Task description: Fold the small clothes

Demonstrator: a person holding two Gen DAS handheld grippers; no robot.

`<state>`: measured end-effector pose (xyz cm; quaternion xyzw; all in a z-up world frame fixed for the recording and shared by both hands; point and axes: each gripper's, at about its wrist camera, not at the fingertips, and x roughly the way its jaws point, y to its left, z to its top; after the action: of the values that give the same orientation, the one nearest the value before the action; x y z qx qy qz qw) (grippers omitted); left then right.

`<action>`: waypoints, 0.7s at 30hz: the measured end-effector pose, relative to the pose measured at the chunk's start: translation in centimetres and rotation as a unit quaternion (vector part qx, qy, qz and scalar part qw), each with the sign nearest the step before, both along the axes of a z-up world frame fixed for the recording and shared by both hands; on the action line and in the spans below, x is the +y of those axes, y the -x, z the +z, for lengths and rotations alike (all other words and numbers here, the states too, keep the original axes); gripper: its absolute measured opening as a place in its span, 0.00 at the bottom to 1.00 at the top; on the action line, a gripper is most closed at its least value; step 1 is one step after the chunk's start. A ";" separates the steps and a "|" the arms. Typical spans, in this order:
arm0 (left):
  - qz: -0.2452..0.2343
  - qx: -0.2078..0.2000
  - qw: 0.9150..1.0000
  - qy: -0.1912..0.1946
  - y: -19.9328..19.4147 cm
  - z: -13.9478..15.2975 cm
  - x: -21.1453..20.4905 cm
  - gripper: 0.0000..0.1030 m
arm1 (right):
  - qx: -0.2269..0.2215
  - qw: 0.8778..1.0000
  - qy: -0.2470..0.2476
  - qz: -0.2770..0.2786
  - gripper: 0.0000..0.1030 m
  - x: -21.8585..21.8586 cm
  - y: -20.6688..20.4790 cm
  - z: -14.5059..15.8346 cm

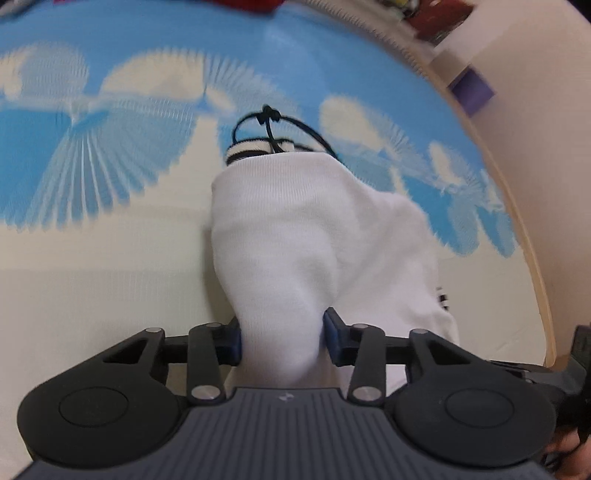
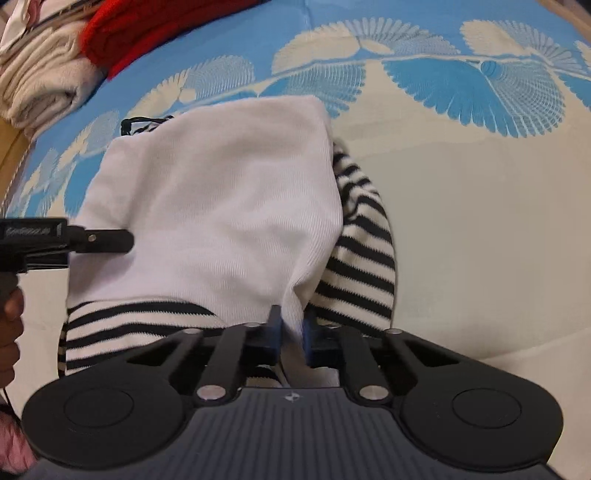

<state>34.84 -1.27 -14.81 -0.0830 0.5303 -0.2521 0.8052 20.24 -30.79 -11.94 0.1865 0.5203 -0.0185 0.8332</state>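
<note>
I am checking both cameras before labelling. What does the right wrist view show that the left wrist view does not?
Only the right wrist view shows the red knit and cream towels at top left, and the garment's wide black-and-white striped part. Only the left wrist view shows a purple box beyond the wooden edge. Both show the white garment on the blue patterned sheet, pinched by the left gripper and the right gripper.

Your work surface is a bed [image 2: 480, 221] spread with a cream sheet [image 1: 92, 277] printed with blue fan-shaped leaves; a wooden rim [image 1: 532, 258] runs along its right edge. The white garment [image 2: 221, 206] with black-and-white striped parts lies directly on the sheet, near the middle. At the far left corner you have a folded cream towel [image 2: 44, 85] and a red knit [image 2: 147, 26] beside it.
</note>
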 end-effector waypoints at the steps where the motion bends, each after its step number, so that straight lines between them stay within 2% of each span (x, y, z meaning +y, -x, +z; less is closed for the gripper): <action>1: 0.006 -0.014 1.000 0.004 -0.2 0.7 0.4 0.44 | -0.010 1.000 -0.003 -0.007 0.07 -0.1 -0.3 0.3; 3: 0.021 -0.041 0.999 -0.004 -0.5 1.8 1.1 0.45 | -0.035 0.999 -0.008 -0.015 0.07 -0.1 -0.9 1.0; 5: 0.039 -0.071 0.996 -0.037 -0.8 2.3 1.5 0.61 | -0.063 0.998 -0.017 -0.014 0.07 0.0 -1.5 2.0; 6: 0.049 -0.080 0.994 -0.054 -0.9 2.4 1.8 0.63 | -0.069 0.997 -0.023 -0.011 0.07 0.2 -1.8 2.2; 7: 0.058 -0.094 0.991 -0.076 -0.7 2.7 2.1 0.63 | -0.066 0.998 -0.025 -0.007 0.07 0.5 -2.2 2.1; 10: 0.061 -0.112 0.987 -0.101 0.0 3.7 3.1 0.63 | -0.043 0.999 -0.013 -0.001 0.08 1.0 -2.5 1.5; 12: 0.036 -0.096 0.991 -0.086 0.6 3.9 3.4 0.62 | -0.034 0.999 0.001 0.003 0.08 1.3 -2.5 1.3; 14: -0.011 -0.080 0.994 -0.076 1.7 3.4 3.1 0.62 | -0.027 0.999 0.021 0.010 0.08 1.4 -2.5 1.2; 16: -0.061 -0.071 0.986 -0.136 2.9 1.3 1.7 0.63 | -0.028 0.999 0.023 -0.002 0.08 1.0 -2.4 1.2; 18: -0.083 -0.090 0.974 -0.193 4.2 -0.6 0.6 0.71 | -0.040 0.999 0.013 -0.015 0.08 0.6 -2.2 1.8; 21: -0.049 -0.100 0.973 -0.202 4.6 0.9 0.6 0.73 | -0.068 0.997 0.022 -0.014 0.10 0.8 -1.7 3.4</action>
<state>30.20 -0.69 -13.90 0.1329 0.4904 -0.1864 0.8409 21.90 -30.03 -8.53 0.1758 0.4593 -0.0288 0.8702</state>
